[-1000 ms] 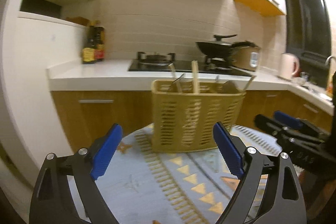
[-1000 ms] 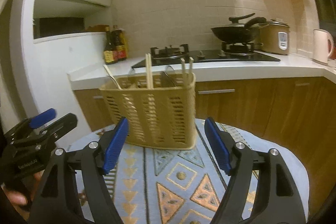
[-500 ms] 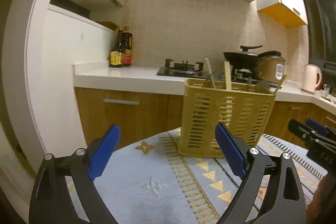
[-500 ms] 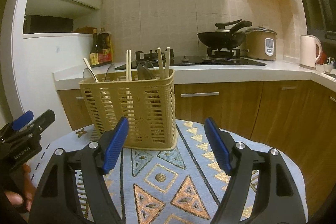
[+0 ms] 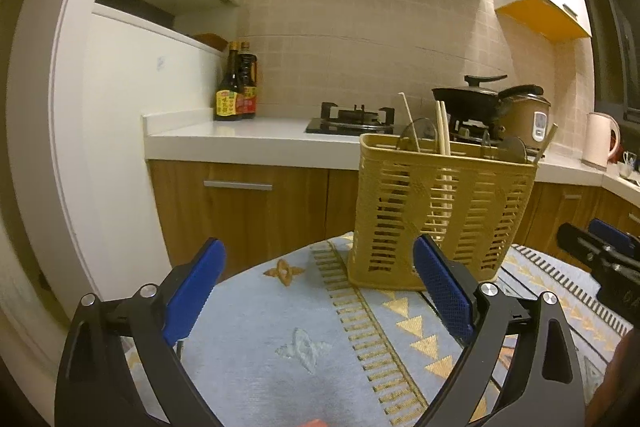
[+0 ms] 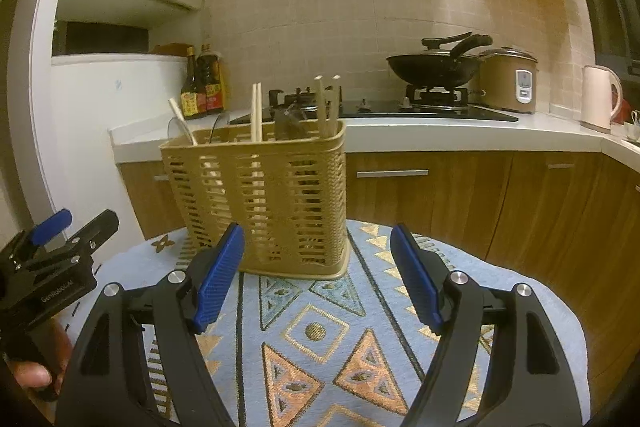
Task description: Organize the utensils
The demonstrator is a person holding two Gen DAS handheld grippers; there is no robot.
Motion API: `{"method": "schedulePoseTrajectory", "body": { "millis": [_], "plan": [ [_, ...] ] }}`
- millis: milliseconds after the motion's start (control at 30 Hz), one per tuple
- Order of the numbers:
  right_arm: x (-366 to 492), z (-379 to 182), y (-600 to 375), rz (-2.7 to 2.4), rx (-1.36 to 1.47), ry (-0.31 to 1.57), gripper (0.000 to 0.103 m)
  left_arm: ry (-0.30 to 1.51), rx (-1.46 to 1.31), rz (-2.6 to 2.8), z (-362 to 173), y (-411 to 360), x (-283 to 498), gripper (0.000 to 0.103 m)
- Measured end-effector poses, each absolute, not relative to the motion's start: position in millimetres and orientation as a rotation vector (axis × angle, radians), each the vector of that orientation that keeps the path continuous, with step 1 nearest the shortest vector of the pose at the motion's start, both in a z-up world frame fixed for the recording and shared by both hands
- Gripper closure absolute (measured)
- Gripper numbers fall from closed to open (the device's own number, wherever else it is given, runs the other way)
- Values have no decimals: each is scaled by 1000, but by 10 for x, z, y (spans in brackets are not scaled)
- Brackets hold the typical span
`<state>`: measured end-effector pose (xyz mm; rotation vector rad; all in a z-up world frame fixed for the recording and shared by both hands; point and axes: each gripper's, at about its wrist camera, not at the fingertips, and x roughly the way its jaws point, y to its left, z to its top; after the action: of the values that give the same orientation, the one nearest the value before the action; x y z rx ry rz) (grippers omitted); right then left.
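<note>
A tan slatted utensil basket stands upright on the patterned blue tablecloth; it also shows in the right wrist view. Chopsticks and spoons stick up out of it, and chopsticks show above its rim in the right wrist view too. My left gripper is open and empty, short of the basket and to its left. My right gripper is open and empty, just in front of the basket's right end. Each gripper shows at the edge of the other's view.
Behind the table runs a white counter with wooden cabinets, sauce bottles, a gas hob, a black wok, a rice cooker and a kettle. A white wall unit stands at the left.
Both grippers have drawn back and swung; the basket has slid right in the left view and left in the right view. Both stay open and empty.
</note>
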<state>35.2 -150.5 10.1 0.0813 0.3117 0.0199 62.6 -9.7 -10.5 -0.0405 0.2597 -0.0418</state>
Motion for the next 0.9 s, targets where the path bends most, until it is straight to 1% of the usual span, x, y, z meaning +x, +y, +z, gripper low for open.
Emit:
{"method": "schedulePoseTrajectory", "body": {
  "millis": [500, 900],
  "plan": [
    [377, 90, -1470, 3, 58, 316, 29, 261, -30, -57, -120, -121, 651, 8],
    [385, 83, -1479, 4, 63, 321, 24, 267, -28, -61, -119, -121, 674, 8]
  ]
}}
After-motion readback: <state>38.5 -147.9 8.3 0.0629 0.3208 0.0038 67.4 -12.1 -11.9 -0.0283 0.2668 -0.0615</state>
